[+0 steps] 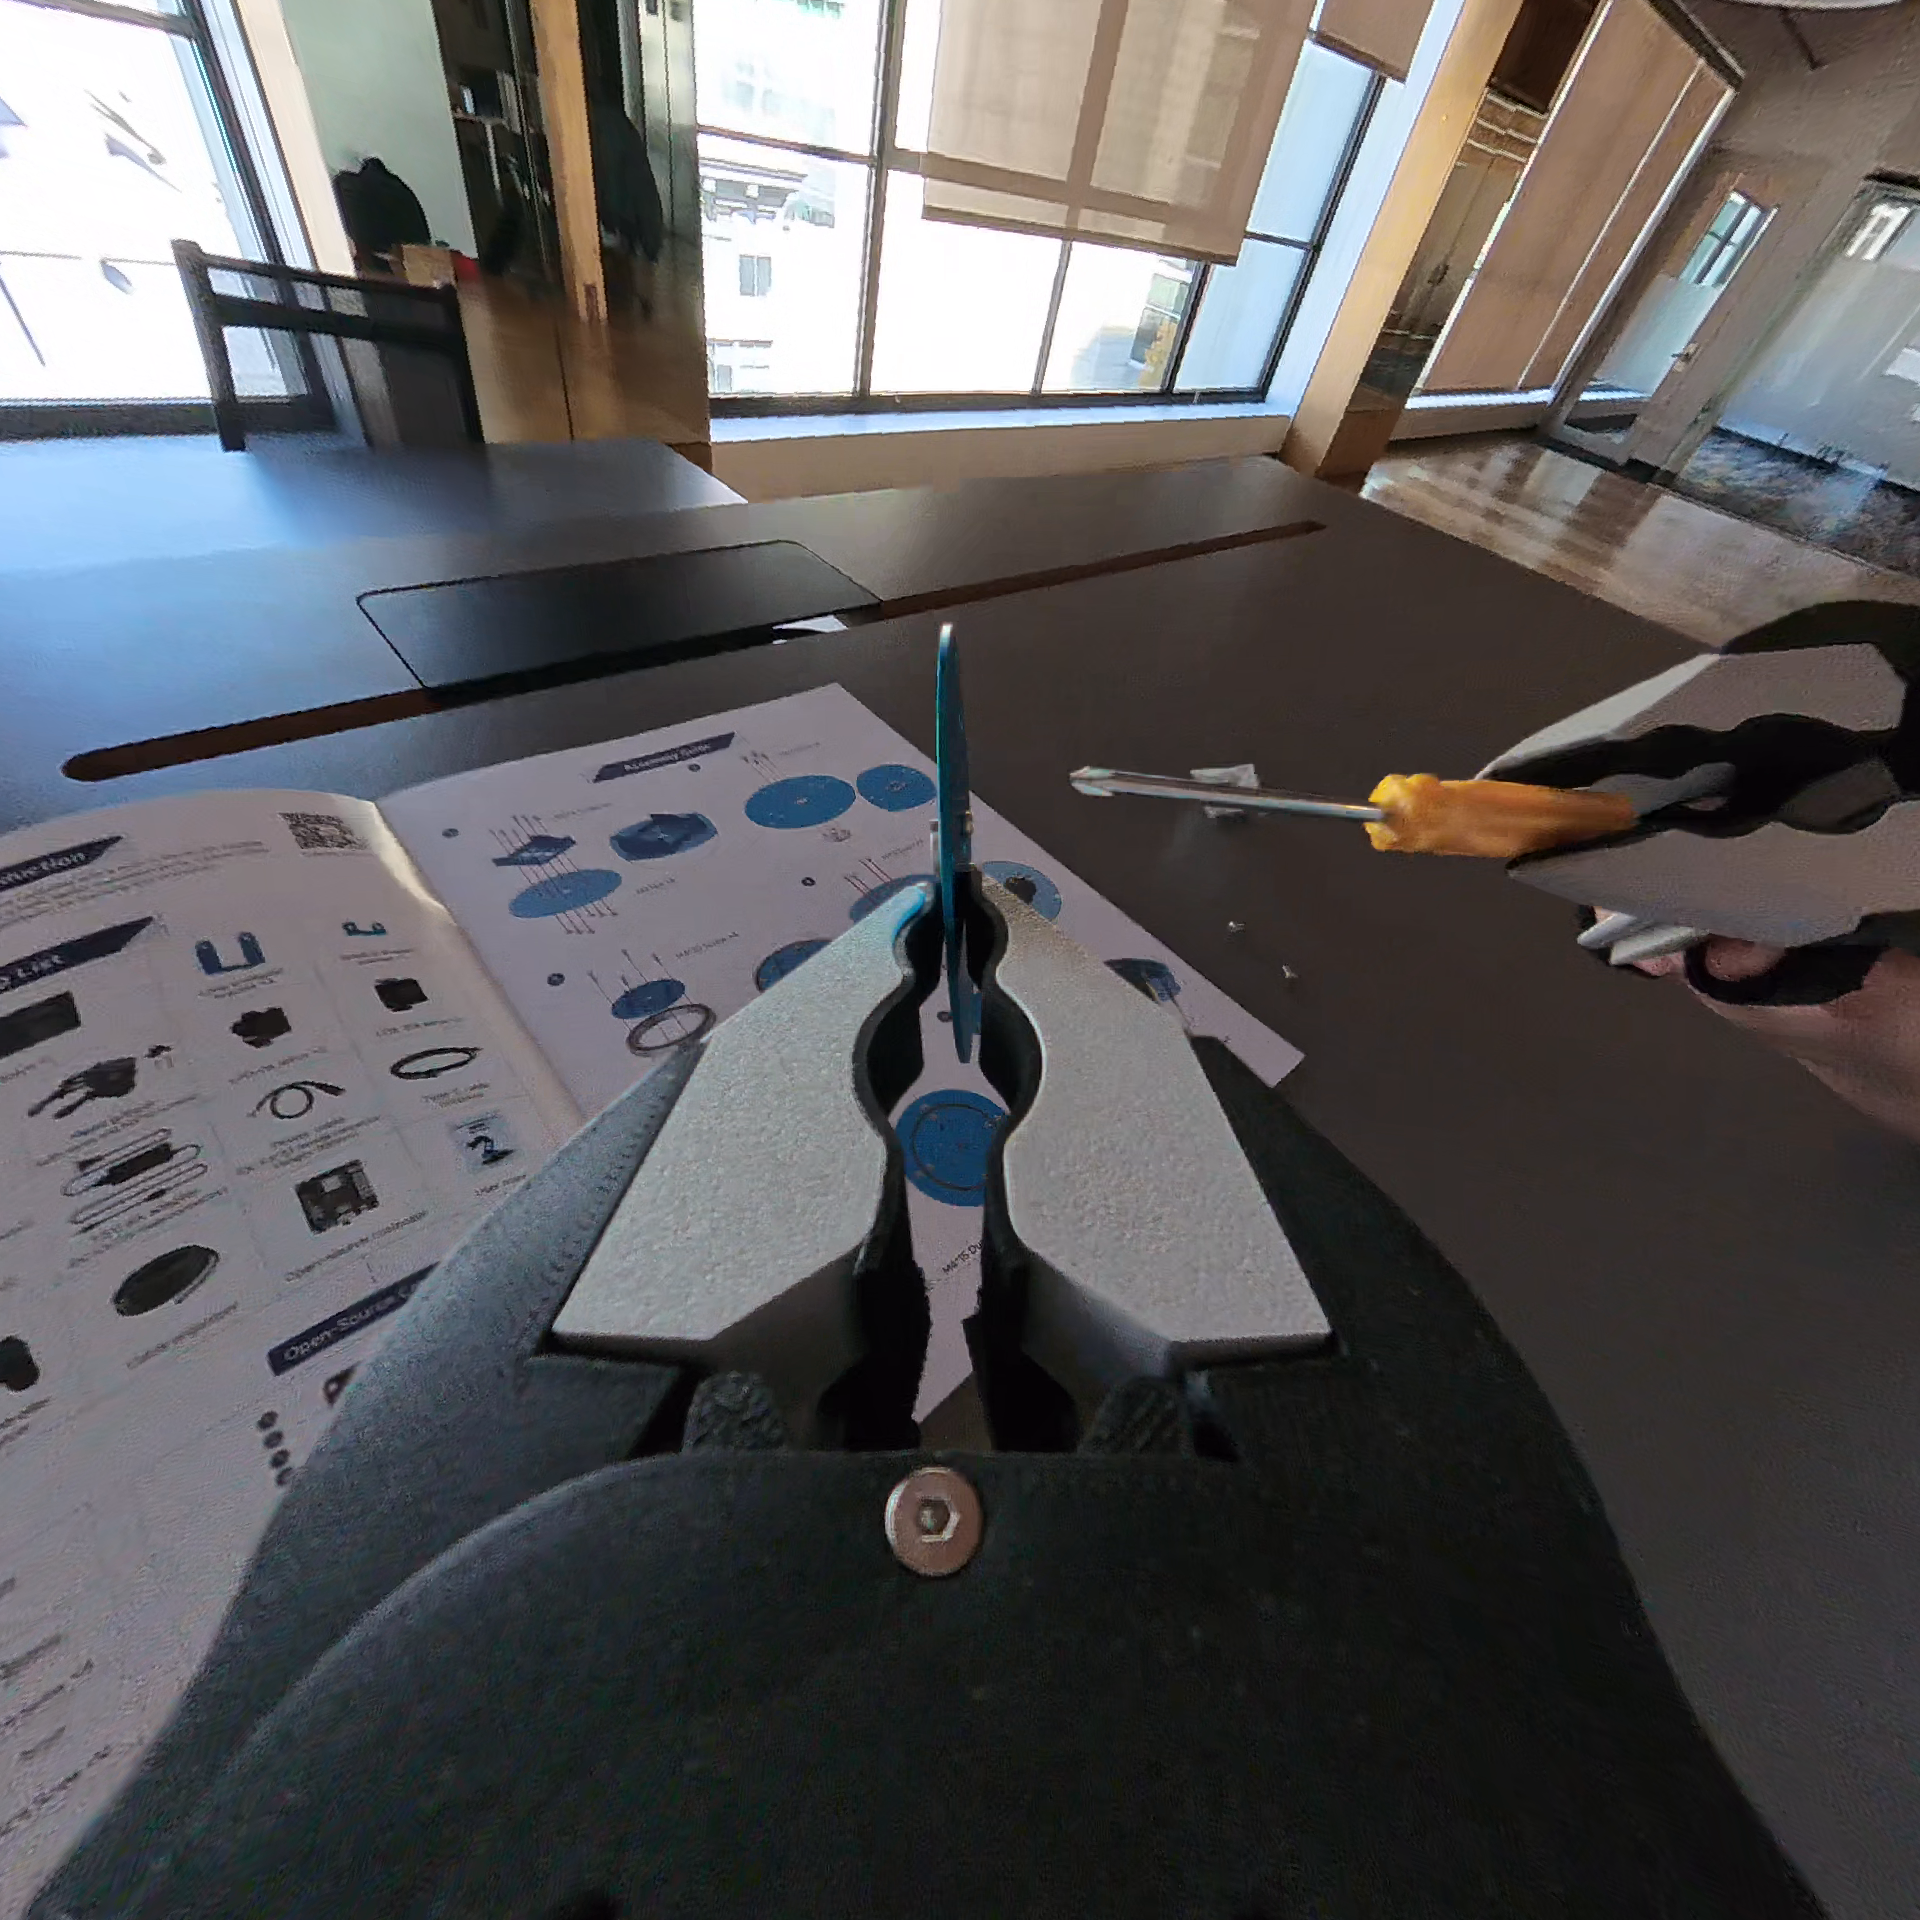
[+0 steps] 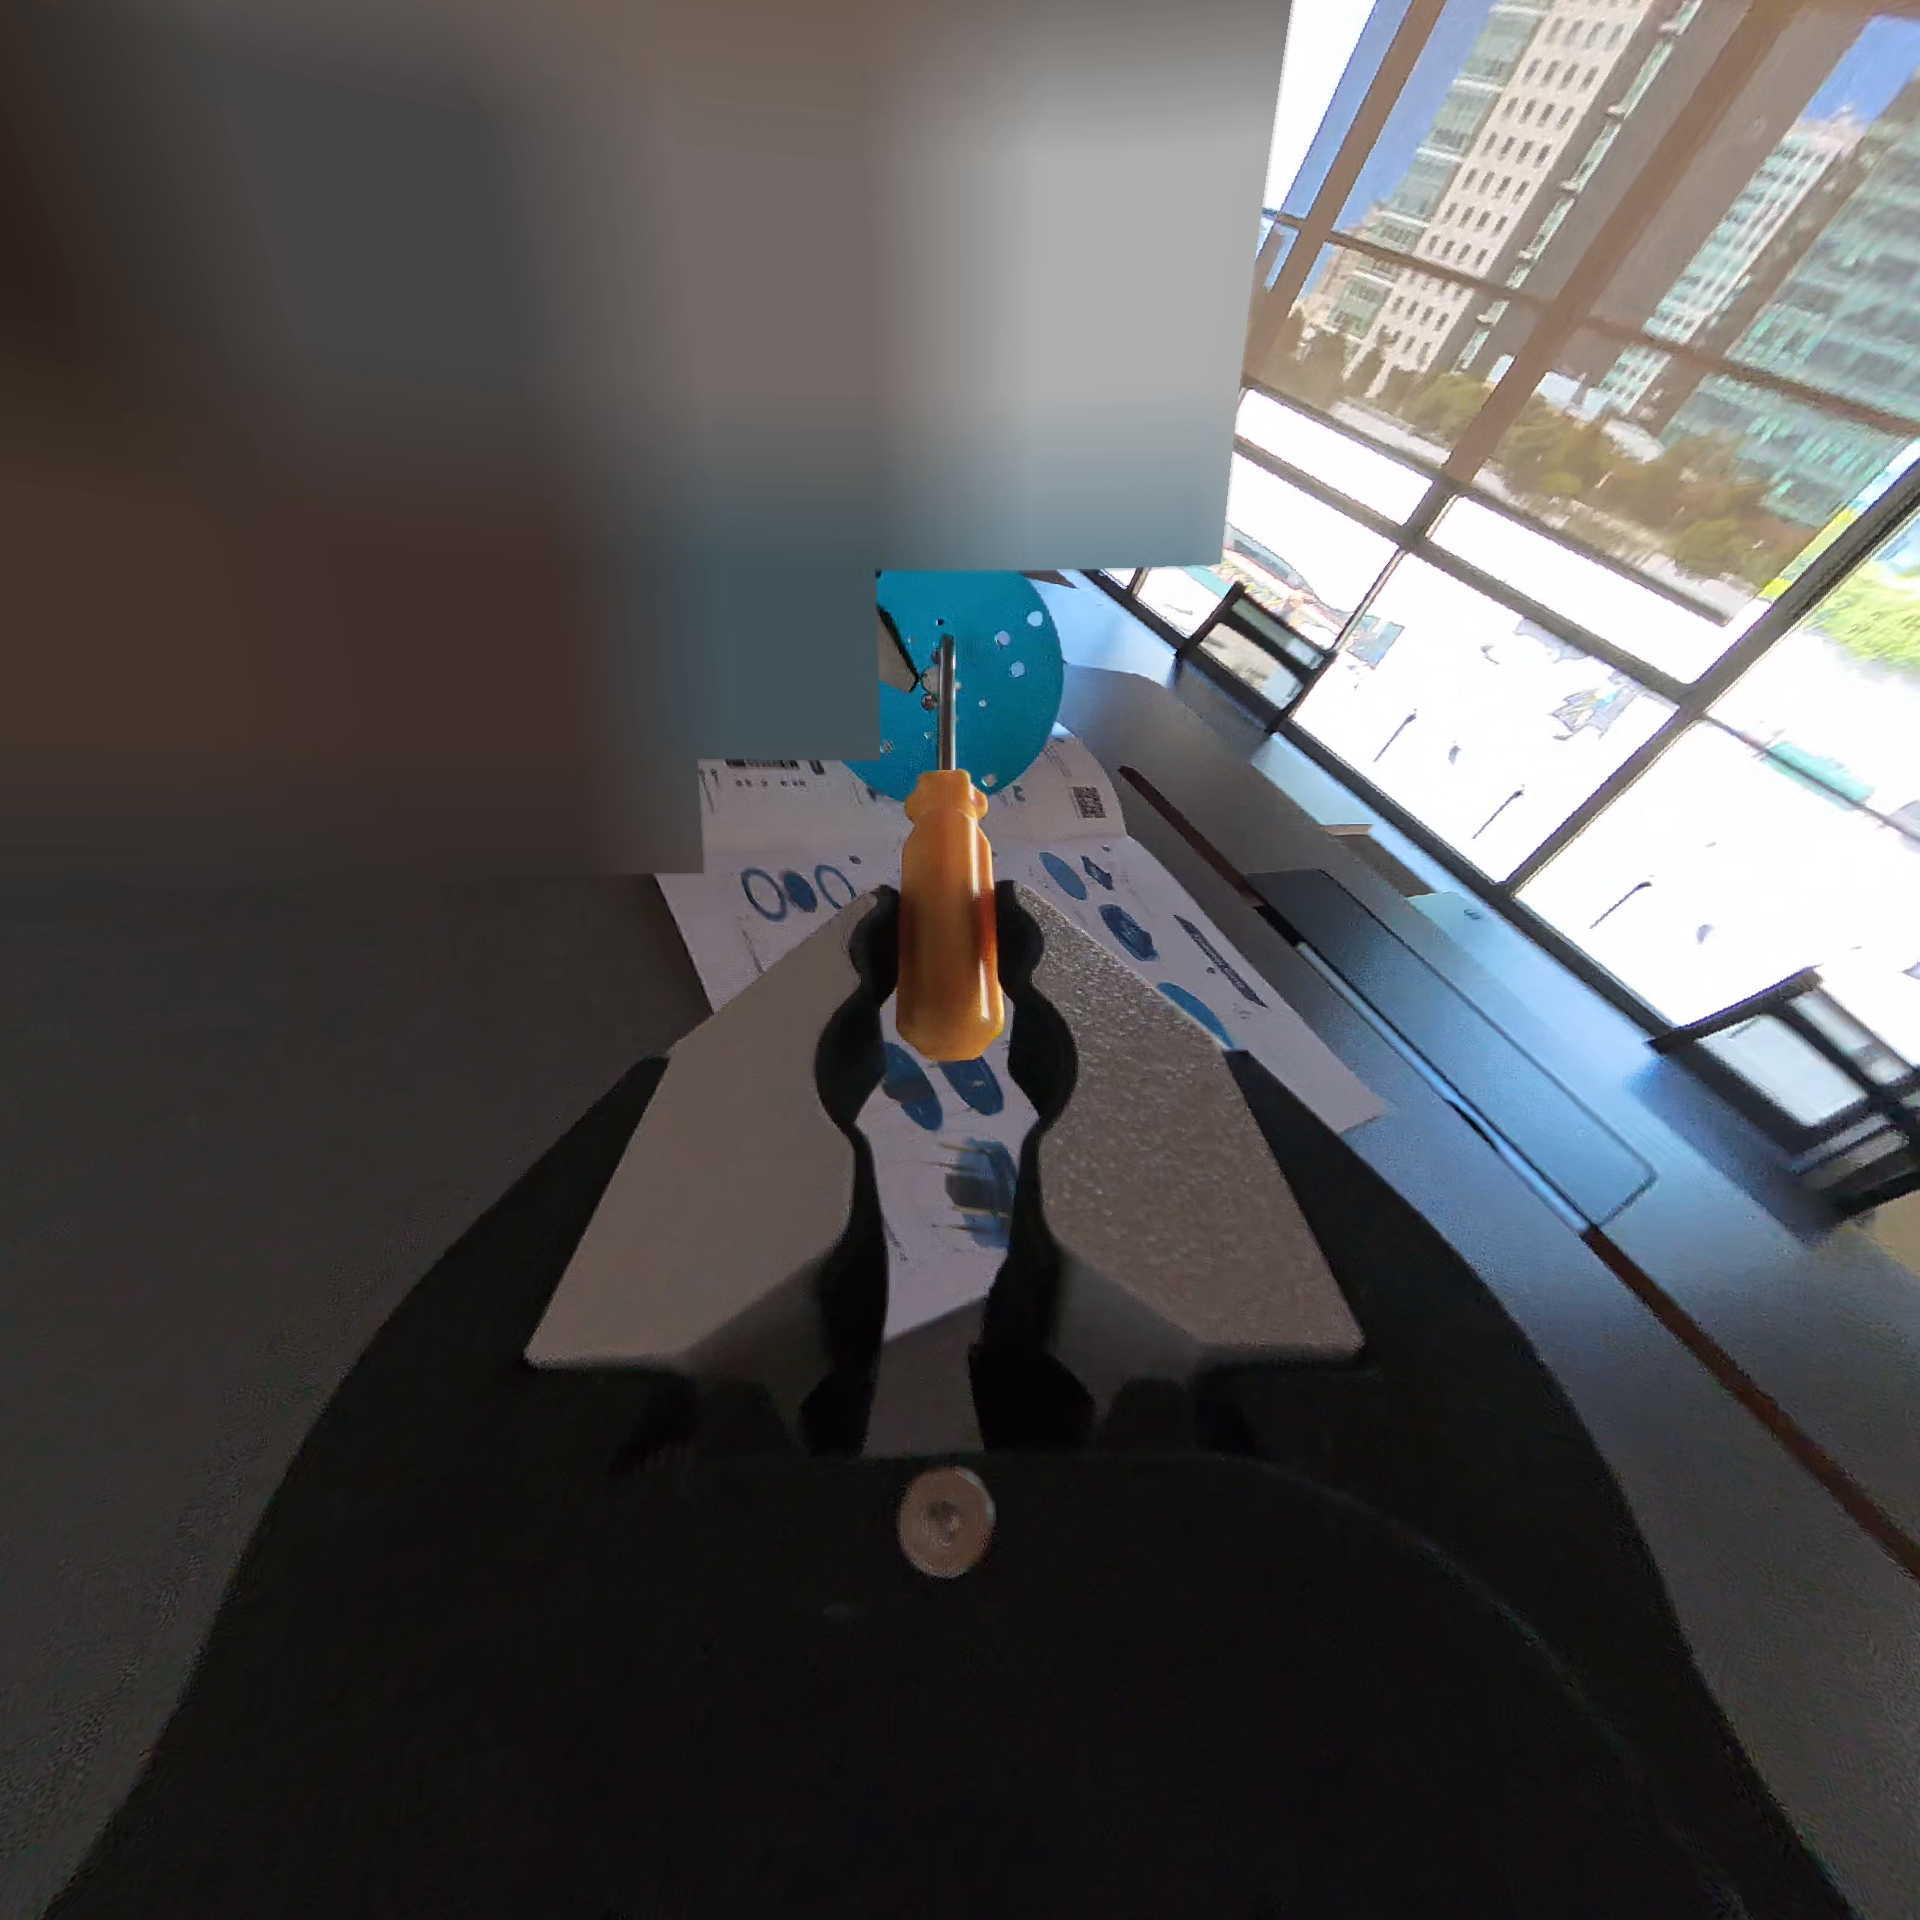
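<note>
Left gripper: my jaws are clenched on a thin blue disc, held on edge and upright, so my own camera sees little more than its rim. Most of the disc stands above the fingertips; its lower edge sits down between the black pads.

From the right wrist view the same blue disc shows its flat face, round and drilled with many small holes. A blurred patch covers its upper left part.

Right gripper: jaws grasping a screwdriver by its orange handle, shaft pointing forward. In the left wrist view the right gripper comes in from the right, a hand under it, and the screwdriver lies nearly level with its tip aimed at the disc. Tip and disc are near but apart in that view. In the right wrist view the shaft overlaps the disc face; I cannot tell contact from there.

Below both grippers an open printed booklet lies flat on the dark table, showing blue and black part drawings. Small screws lie loose on the table beside the booklet's right edge, and a small clear crumpled bit sits behind the screwdriver shaft.
</note>
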A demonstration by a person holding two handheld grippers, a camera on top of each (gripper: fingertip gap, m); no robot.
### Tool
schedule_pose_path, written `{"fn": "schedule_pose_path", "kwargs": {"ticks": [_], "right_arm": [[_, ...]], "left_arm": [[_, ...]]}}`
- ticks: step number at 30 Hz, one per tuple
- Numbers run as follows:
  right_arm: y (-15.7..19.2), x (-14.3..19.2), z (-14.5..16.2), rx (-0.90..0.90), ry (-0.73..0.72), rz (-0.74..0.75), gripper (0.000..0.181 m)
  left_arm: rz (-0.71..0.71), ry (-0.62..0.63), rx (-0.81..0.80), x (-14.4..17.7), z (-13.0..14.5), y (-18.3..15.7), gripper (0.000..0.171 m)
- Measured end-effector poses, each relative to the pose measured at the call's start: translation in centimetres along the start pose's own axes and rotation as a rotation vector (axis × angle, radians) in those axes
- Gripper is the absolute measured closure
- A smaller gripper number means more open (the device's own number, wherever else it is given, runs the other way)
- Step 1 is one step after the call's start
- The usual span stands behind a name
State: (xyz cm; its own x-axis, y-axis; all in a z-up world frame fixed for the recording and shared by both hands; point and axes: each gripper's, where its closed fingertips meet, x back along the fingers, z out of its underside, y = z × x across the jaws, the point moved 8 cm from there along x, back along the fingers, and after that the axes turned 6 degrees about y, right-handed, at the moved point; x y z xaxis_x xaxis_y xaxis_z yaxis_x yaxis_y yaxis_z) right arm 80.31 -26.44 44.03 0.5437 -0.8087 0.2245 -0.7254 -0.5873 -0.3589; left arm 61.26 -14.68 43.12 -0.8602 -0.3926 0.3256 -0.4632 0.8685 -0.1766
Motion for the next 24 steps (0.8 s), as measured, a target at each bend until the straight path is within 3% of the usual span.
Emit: {"fn": "schedule_pose_path", "kwargs": {"ticks": [3, 9, 24], "right_arm": [[0.8, 0.4, 1.5, 0.162, 0.037, 0.065, 0.165], [1.8, 0.4, 1.9, 0.306, 0.072, 0.107, 0.165], [2.2, 0.1, 2.0, 0.461, 0.125, 0.181, 0.164]], "left_arm": [[-0.025, 0.038, -0.032, -0.8, 0.9, -0.1, 0.17], [-0.078, 0.072, -0.21, -1.7, 1.4, -2.0, 0.17], [-0.075, 0.083, -0.21, -1.6, 1.5, -2.0, 0.17]]}}
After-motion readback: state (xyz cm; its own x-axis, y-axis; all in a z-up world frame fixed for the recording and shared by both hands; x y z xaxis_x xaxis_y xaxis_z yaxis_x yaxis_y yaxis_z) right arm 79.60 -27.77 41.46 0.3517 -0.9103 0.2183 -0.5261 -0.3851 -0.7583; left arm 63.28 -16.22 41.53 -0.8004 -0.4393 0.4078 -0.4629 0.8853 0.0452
